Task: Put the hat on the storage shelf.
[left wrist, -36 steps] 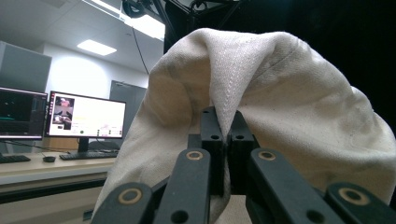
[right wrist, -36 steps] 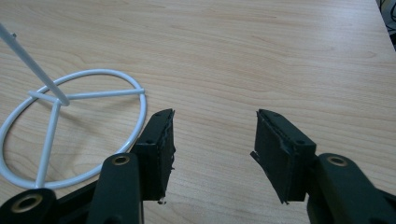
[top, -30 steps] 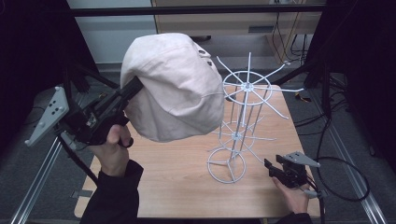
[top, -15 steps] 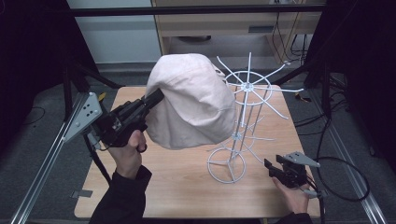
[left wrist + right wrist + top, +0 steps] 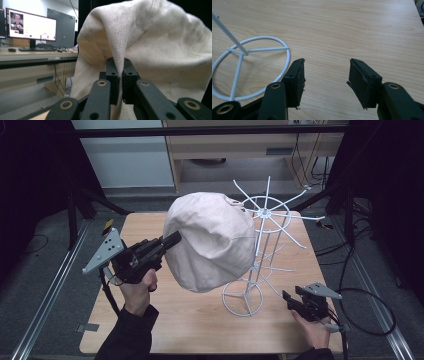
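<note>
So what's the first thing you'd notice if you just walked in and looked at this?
The big cream cloth hat, held up in the air over the middle of the wooden table by the left hand-held gripper, which pinches its fabric. Right beside it stands a white wire rack with spokes sticking out like a wheel. The right hand-held gripper rests open near the rack's ring base.

White wire rack (image 5: 260, 255) is the main obstacle: spokes fan out from its top hub on all sides, base ring sits on the table (image 5: 190, 320). Cream hat (image 5: 212, 242), pinched in the left gripper (image 5: 175, 239), hangs against the rack's left side and blocks approach from there. Right gripper (image 5: 325, 75), jaws apart, sits low just right of the base ring; bare wood ahead of it. Table left of the rack, under the hat, is open.
</note>
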The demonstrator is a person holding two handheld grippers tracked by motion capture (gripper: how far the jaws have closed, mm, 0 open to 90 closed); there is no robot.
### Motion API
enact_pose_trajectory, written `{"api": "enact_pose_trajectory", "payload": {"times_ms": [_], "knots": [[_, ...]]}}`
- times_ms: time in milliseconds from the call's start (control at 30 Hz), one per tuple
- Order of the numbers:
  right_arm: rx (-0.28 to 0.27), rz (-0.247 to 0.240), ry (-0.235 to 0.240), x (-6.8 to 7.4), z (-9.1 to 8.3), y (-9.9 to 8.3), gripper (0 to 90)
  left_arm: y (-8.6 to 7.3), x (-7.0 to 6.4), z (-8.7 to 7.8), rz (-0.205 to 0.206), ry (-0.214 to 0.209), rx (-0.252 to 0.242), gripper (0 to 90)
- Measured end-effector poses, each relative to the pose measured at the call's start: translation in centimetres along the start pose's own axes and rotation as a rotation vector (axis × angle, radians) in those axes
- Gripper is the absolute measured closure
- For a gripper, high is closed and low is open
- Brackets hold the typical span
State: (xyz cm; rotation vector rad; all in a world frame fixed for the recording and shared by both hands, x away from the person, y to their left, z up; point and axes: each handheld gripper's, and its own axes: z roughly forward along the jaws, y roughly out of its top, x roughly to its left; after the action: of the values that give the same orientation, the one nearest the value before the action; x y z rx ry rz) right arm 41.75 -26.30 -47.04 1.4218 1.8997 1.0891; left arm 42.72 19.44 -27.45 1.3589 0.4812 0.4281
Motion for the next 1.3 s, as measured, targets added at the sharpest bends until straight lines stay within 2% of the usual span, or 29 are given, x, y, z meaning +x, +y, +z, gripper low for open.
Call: {"api": "enact_pose_trajectory", "payload": {"times_ms": [133, 467, 567, 733, 833, 900, 1000, 1100, 1167, 1300], "knots": [[0.003, 0.002, 0.003, 0.1, 0.0, 0.0, 46.1, -0.7, 0.0, -0.2, 0.012, -0.001, 0.05, 82.5], [-0.001, -0.005, -0.002, 0.0, 0.0, 0.0, 45.5, -2.2, -0.3, -0.1, 0.035, 0.007, 0.136, 76.5], [0.001, 0.001, 0.0, 0.1, 0.0, 0.0, 45.5, -2.3, -0.3, -0.3, 0.047, 0.023, 0.163, 71.5], [0.004, 0.005, 0.0, 0.1, 0.0, 0.0, 45.2, -2.5, -0.2, -1.4, 0.07, 0.065, 0.201, 58.4], [0.002, 0.005, 0.0, 0.1, -0.1, 0.0, 44.8, -3.1, 0.1, -2.4, 0.082, 0.11, 0.232, 49.1], [-0.001, -0.001, -0.004, 0.0, 0.0, -0.1, 43.5, -3.7, 0.4, -3.1, 0.096, 0.16, 0.265, 44.8], [-0.003, 0.002, -0.007, 0.0, 0.1, -0.1, 40.5, -5.3, 1.2, -4.3, 0.09, 0.228, 0.346, 38.4], [-0.002, 0.015, -0.003, 0.0, 0.1, -0.2, 36.7, -7.8, 2.2, -5.4, 0.112, 0.297, 0.441, 32.4], [-0.006, 0.017, -0.009, 0.0, 0.1, -0.2, 34.1, -9.9, 3.2, -6.1, 0.111, 0.336, 0.503, 30.6], [-0.001, 0.02, -0.012, -0.1, 0.3, -0.3, 29.7, -13.5, 5.7, -7.6, 0.052, 0.415, 0.616, 28.7]]}}
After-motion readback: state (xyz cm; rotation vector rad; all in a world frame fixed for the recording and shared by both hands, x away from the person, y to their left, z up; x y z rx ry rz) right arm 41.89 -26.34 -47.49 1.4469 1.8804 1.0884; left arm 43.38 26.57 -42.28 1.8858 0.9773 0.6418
